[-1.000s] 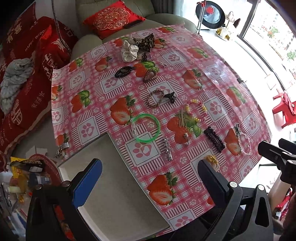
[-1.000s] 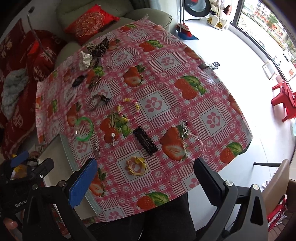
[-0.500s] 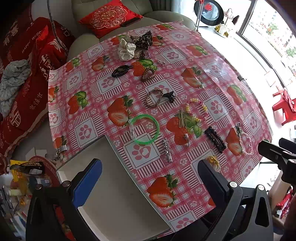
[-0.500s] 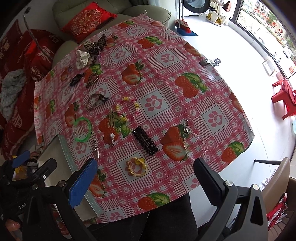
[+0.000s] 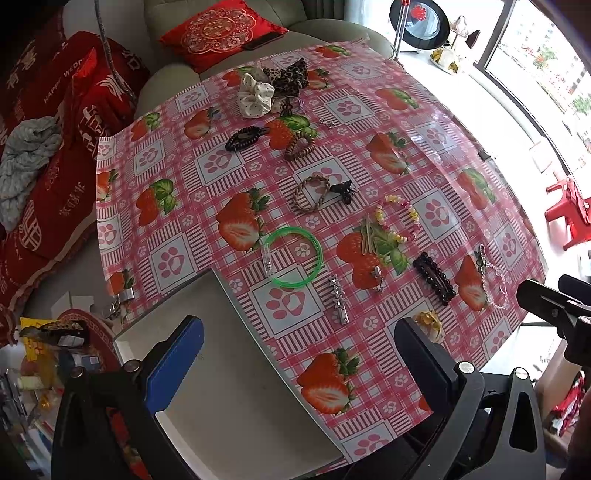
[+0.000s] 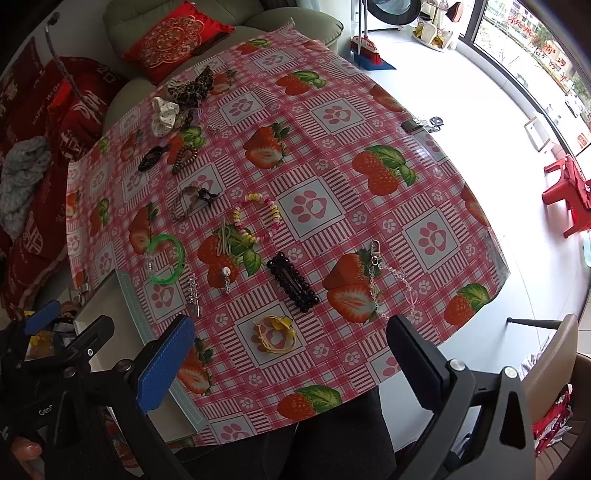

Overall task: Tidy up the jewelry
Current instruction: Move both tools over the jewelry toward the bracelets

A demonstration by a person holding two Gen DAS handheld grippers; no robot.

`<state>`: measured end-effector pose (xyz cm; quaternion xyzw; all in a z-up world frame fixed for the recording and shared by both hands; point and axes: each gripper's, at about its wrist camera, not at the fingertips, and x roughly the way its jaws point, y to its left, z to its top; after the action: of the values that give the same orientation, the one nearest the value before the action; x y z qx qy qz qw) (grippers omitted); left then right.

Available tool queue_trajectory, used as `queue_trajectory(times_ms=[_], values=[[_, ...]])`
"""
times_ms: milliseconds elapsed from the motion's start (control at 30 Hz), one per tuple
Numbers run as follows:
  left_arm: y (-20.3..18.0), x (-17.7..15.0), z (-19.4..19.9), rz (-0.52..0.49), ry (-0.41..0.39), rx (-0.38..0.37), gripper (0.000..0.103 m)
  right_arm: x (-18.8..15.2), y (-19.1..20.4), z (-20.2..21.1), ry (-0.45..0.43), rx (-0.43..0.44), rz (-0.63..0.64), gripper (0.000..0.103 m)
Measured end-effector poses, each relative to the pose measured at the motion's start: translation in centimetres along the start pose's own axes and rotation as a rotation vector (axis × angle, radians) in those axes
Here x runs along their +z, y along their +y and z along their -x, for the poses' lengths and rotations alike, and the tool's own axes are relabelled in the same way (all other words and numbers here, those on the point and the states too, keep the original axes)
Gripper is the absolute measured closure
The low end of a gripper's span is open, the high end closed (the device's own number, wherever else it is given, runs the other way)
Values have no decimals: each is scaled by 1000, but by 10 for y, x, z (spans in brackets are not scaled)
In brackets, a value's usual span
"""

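Note:
Jewelry lies spread on a strawberry tablecloth [image 5: 424, 147]. I see a green bangle [image 5: 293, 256], a silver star clip [image 5: 339, 300], a black beaded clip [image 5: 434, 273], a pastel bead bracelet [image 5: 399, 218], a yellow hair tie [image 6: 275, 332], a silver chain [image 6: 391, 284] and a white scrunchie [image 5: 255, 94]. A grey tray [image 5: 236, 387] sits at the near left corner. My left gripper [image 5: 299, 363] is open and empty above the tray's edge. My right gripper [image 6: 290, 360] is open and empty above the near edge, close to the yellow hair tie.
A sofa with a red cushion [image 5: 218, 31] stands behind the table. Red bedding [image 5: 55, 166] lies at the left. A red plastic stool [image 6: 569, 199] stands on the white floor at the right. A chair back [image 6: 550, 358] is at the near right.
Both grippers have drifted slightly forward and lower over the table, so the items appear a little nearer. Both stay open and empty. Nothing on the table has moved.

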<state>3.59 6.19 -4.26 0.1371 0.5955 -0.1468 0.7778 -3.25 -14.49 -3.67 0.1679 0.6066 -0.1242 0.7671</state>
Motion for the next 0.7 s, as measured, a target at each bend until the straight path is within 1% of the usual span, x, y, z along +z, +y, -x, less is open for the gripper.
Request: queue_trajectory(times_ms=[367, 700], values=[[5, -1, -5, 4, 8, 3, 0, 1, 0, -1, 2, 0, 0, 0], [8, 5, -12, 8, 22, 14, 0, 2, 1, -6, 4, 1, -1, 0]])
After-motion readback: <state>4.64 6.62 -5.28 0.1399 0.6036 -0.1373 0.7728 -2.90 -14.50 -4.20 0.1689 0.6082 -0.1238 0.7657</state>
